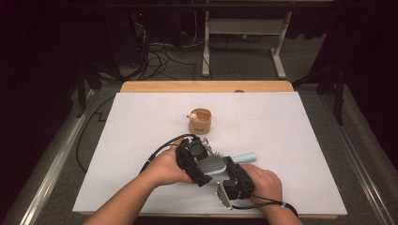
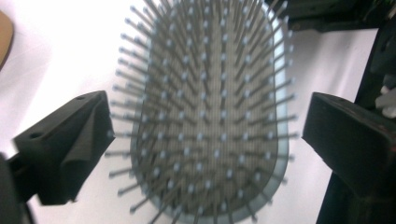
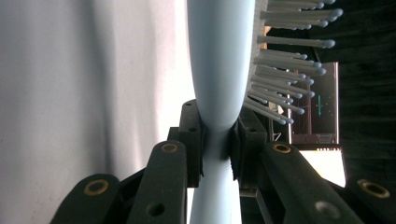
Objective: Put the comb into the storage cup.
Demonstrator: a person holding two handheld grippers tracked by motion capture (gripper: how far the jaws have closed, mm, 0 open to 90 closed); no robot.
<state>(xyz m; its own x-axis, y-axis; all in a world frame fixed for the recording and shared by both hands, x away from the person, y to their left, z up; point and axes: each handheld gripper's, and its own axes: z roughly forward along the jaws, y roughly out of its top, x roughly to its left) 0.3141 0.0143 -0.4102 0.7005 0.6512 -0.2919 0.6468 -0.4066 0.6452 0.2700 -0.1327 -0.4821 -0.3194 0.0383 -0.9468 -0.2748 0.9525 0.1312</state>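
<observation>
A light blue hairbrush (image 1: 212, 164) is held just above the white table, its handle (image 1: 246, 157) pointing right. My right gripper (image 1: 230, 165) is shut on the brush's narrow neck (image 3: 217, 135), with the bristles (image 3: 285, 70) sticking out to the right in the right gripper view. My left gripper (image 1: 205, 167) is open, and its two black jaws stand either side of the brush head (image 2: 205, 116) without touching it. The bristled face points straight at the left gripper's camera.
A small wooden cup (image 1: 201, 122) with a pale little figure (image 1: 192, 116) on its rim stands behind the hands, mid-table. The white table sheet (image 1: 291, 140) spreads wide on both sides. Cables (image 1: 157, 152) trail from the left gripper.
</observation>
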